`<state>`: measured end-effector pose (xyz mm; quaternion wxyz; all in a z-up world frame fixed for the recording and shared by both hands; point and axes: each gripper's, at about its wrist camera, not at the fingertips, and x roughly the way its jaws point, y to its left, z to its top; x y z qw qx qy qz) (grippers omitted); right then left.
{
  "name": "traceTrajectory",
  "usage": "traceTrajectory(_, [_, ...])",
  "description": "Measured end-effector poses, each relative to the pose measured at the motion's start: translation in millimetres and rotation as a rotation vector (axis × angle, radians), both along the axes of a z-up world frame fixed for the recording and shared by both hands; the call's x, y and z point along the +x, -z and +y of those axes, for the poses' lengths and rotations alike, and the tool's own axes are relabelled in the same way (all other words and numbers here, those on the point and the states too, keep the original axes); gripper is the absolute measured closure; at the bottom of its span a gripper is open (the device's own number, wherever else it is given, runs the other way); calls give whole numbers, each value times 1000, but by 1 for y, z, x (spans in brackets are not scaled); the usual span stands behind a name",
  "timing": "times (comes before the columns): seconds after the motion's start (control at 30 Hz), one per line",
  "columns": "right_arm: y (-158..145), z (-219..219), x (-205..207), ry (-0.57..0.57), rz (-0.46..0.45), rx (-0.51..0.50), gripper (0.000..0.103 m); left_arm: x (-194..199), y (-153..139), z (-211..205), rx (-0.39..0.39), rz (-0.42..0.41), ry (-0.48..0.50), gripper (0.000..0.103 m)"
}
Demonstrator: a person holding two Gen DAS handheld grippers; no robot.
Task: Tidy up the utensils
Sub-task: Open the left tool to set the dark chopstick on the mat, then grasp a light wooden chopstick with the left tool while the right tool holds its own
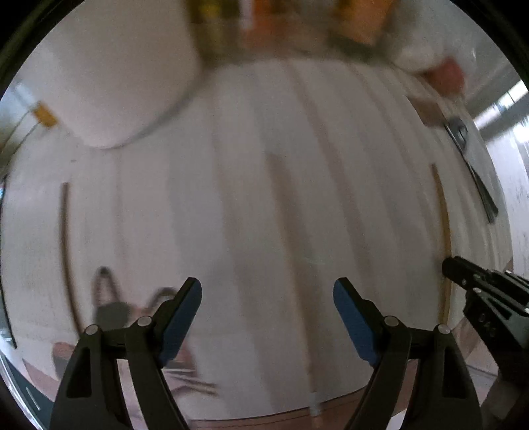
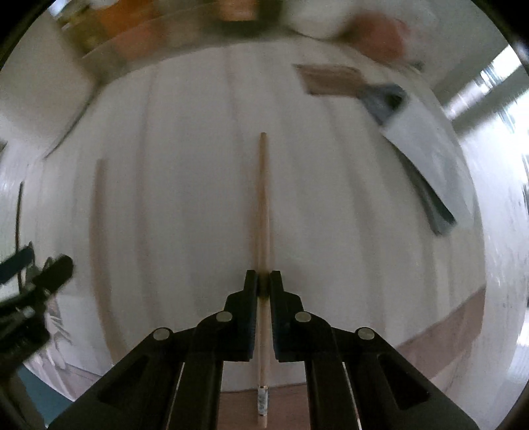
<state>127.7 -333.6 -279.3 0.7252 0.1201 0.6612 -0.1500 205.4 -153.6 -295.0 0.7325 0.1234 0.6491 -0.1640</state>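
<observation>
My right gripper is shut on a wooden chopstick that points forward over the white table. A second wooden chopstick lies blurred on the table to the left; it also shows in the left wrist view. My left gripper is open and empty above the table. The right gripper shows at the right edge of the left wrist view, and the left gripper at the left edge of the right wrist view. A dark-handled knife lies at the far right.
A wooden block lies beside the knife's far end. A white rounded container stands at the back left. Orange and yellow items line the far edge. Both views are blurred by motion.
</observation>
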Motion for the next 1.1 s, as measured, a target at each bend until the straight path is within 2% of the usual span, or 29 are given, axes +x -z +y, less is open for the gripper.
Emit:
traceTrajectory(0.07, [-1, -11, -9, 34, 2, 7, 96, -4, 5, -10, 32, -26, 27, 26])
traceTrajectory(0.13, [-2, -17, -15, 51, 2, 13, 96, -2, 6, -11, 16, -58, 53, 33])
traceTrajectory(0.17, [-3, -17, -16, 57, 2, 15, 96, -3, 4, -13, 12, -66, 58, 43])
traceTrajectory(0.2, [-2, -20, -17, 61, 2, 14, 96, -3, 1, -13, 4, -84, 67, 64])
traceTrajectory(0.23, [-3, -20, -17, 62, 5, 10, 96, -3, -2, -15, 6, -92, 70, 73])
traceTrajectory(0.27, [-2, -17, -16, 62, 6, 7, 96, -3, -4, -16, 10, -94, 72, 87])
traceTrajectory(0.3, [-2, -16, -16, 60, 4, 8, 96, 0, -5, -14, 11, -94, 73, 93])
traceTrajectory(0.47, [1, 8, -1, 16, -8, 38, 95, 23, -4, 25, 34, -100, 22, 98])
traceTrajectory(0.67, [2, 57, 20, -60, -24, 88, 96, 41, -8, 86, 64, -81, -62, 98])
traceTrajectory(0.83, [0, 99, 25, -117, -14, 121, 96, 49, -12, 115, 43, -54, -101, 98])
traceTrajectory(1.0, [2, 103, 34, -103, 18, 145, 95, 73, -14, 144, 32, -32, -90, 95])
traceTrajectory(1.1, [3, 91, 45, -75, 30, 188, 95, 65, -12, 130, 31, -26, -81, 93])
